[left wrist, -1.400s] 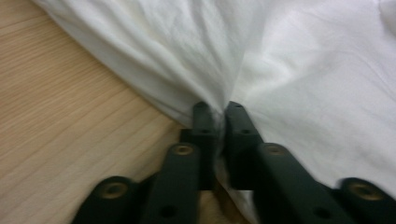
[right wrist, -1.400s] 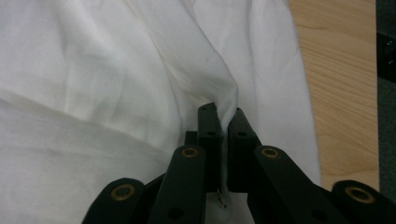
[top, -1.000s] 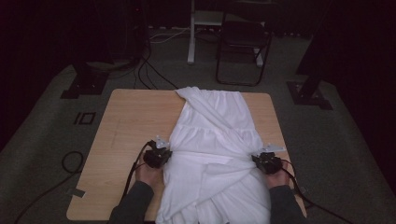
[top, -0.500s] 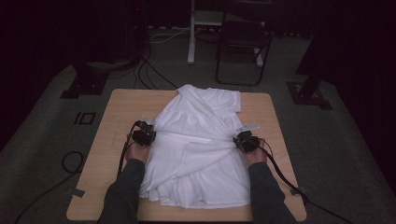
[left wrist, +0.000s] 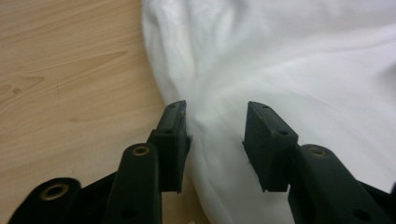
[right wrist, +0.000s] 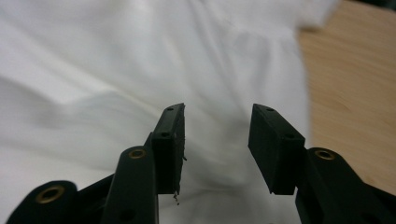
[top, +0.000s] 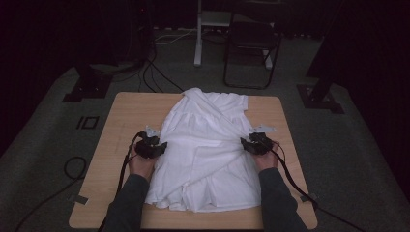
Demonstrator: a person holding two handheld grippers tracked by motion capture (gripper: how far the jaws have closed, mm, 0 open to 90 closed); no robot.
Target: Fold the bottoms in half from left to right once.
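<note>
– Both grippers, left (top: 162, 146) and right (top: 243, 142), have just been opening; the dress (top: 205, 145) lies folded wider on the table (top: 121, 116).
– Jaws apart, cloth released. That fold looks done.

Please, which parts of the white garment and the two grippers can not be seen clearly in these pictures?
- High view: the table under the garment is covered by the cloth.
- High view: the jaws of the left gripper and right gripper are too small and dark to read.
- Left gripper view: the garment is cut off by the top and right edges.
- Right gripper view: the garment is blurred, and its folds are hard to follow.
</note>
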